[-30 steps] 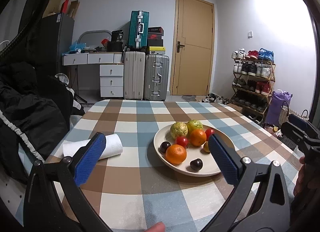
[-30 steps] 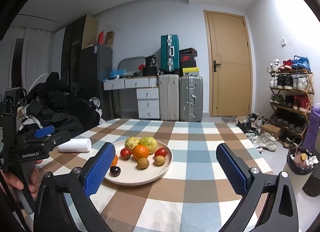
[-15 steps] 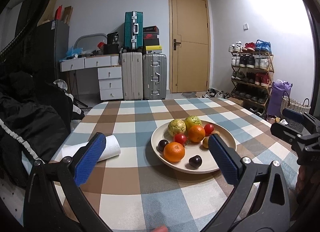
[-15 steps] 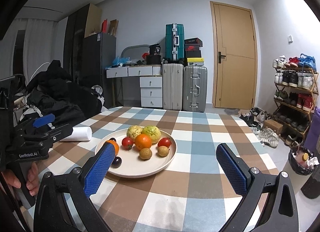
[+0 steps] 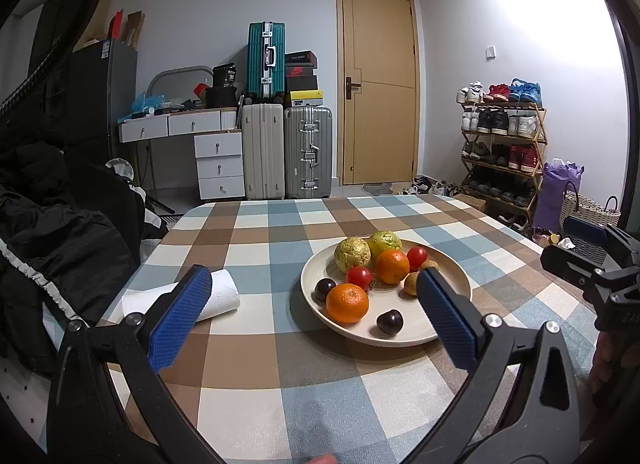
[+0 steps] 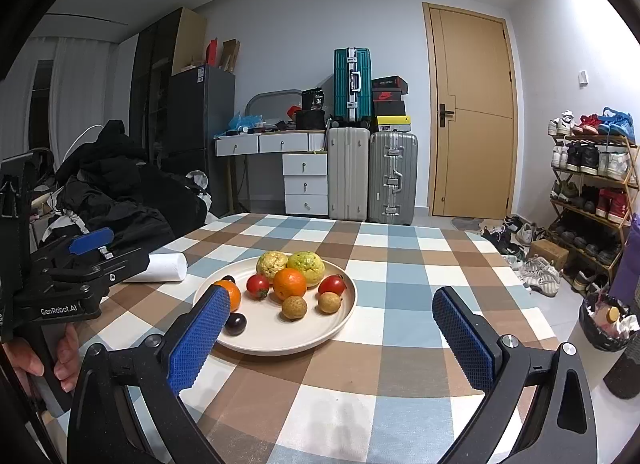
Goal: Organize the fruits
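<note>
- we're holding the left gripper [image 5: 308,304] w/ its blue pads spread wide, nothing between them, hovering low center of the left wrist view, short of the plate [image 5: 448,270].
- right gripper [image 6: 328,328] is sitting the same way: spread apart, gripping nothing, low center of the right wrist view; plate is lying left of center there.
- all the fruit we're seeing is lying on that one cream plate, mid-frame on the checked tablecloth [image 5: 256,348]: two oranges [image 5: 347,303], two red tomatoes [image 5: 359,275], two bumpy yellow-green citrus [image 5: 352,253] at the back, two dark plums [image 5: 389,322], two small brown round fruits [image 6: 294,307].
- nothing is lying loose on the cloth, so it's fitting both a gathered plate and a mixed pile waiting for sorting; we're not calling which.
- wide jaws are prob. leaving room for the bigger round fruit; that's our guess.
- a paper roll [image 5: 218,296] is lying left of the plate, partly behind the left pad.
- hard to read: the left gripper's right pad is covering part of the plate and one brown fruit; the right gripper's left pad is cutting off an orange and the plate rim. the table's near edge is hidden behind the gripper frames.
</note>
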{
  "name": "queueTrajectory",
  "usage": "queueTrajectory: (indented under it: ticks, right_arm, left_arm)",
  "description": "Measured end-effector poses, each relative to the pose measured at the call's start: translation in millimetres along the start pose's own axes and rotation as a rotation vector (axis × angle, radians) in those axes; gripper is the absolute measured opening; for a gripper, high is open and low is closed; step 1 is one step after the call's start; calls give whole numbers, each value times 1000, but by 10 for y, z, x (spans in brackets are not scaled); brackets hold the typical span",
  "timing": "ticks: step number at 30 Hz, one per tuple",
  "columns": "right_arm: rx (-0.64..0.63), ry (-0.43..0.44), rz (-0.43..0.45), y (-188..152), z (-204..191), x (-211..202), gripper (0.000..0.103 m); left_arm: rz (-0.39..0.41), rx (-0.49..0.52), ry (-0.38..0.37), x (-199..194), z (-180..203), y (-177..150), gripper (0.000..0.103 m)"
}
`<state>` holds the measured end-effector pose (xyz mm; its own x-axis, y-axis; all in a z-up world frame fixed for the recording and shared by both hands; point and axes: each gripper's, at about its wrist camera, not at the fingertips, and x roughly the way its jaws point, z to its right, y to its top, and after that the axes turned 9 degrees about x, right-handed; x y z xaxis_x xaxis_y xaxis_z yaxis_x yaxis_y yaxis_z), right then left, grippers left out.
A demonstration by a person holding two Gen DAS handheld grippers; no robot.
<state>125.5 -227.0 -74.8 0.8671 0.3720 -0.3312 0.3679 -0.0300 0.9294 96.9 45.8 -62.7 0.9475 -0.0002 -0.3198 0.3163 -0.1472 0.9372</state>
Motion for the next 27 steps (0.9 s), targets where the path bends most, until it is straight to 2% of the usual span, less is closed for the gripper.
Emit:
queueTrajectory:
  ticks: [27]
  right_arm:
    - [1, 2, 5, 5, 22, 29, 103]
  left_arm:
    - [1, -1, 3, -5, -6, -7, 102]
